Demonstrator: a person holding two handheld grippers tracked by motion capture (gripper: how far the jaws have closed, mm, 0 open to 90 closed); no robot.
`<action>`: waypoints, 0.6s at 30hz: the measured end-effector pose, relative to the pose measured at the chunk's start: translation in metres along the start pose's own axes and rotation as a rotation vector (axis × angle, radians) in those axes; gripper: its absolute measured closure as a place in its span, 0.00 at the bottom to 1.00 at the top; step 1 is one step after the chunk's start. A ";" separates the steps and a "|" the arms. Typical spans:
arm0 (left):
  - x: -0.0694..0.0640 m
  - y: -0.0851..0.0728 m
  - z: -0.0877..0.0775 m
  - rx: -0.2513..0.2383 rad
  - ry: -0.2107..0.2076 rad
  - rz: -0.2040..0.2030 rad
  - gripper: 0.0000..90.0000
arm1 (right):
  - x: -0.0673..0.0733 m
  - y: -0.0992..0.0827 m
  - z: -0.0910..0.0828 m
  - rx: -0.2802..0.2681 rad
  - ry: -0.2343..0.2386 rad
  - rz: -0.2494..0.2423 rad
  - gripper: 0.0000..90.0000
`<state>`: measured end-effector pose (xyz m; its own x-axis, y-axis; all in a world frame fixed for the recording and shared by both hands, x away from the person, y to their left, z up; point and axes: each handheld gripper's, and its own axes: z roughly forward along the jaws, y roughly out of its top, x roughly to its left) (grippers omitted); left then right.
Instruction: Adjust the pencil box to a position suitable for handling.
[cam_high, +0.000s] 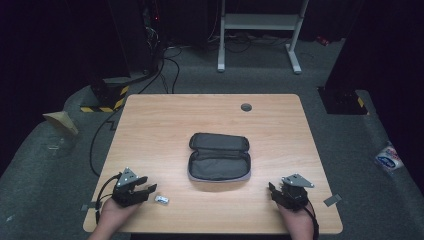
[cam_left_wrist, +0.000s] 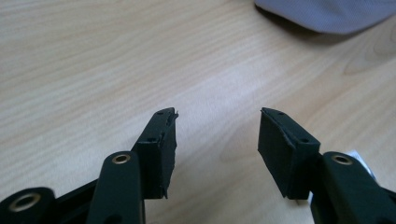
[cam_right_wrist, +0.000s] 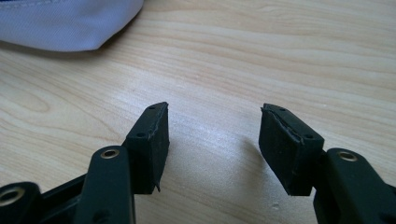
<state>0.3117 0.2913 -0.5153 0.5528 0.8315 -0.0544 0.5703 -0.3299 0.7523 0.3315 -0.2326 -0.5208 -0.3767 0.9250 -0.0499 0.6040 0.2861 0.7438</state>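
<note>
high view: we hold the left gripper (cam_high: 147, 190) and right gripper (cam_high: 272, 190) low at the table's (cam_high: 165, 125) near edge, jaws parted and grasping nothing. an unzipped dark pouch (cam_high: 219, 156) lies between them at centre; a small white object (cam_high: 161, 199) rests just beside our left gripper.

Nothing really readable here. The packet (cam_high: 388, 159) lying on the floor right of the table (cam_high: 150, 130) has a blue oval logo, but it's too small to make out. Same with the little white item (cam_high: 161, 199) by the left gripper (cam_high: 146, 186): markings are just blur.
</note>
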 end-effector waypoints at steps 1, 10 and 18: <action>-0.002 -0.004 -0.003 0.002 -0.023 -0.008 0.54 | 0.002 0.001 0.002 0.015 0.000 -0.003 0.47; -0.016 -0.008 -0.011 -0.026 -0.056 0.036 0.56 | 0.001 0.001 0.005 0.014 0.024 0.019 0.47; -0.028 -0.007 -0.003 -0.005 -0.099 0.050 0.56 | 0.000 0.001 0.005 0.016 0.024 0.024 0.47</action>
<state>0.2901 0.2720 -0.5172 0.6380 0.7658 -0.0808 0.5373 -0.3676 0.7591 0.3355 -0.2305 -0.5228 -0.3791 0.9252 -0.0162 0.6238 0.2684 0.7341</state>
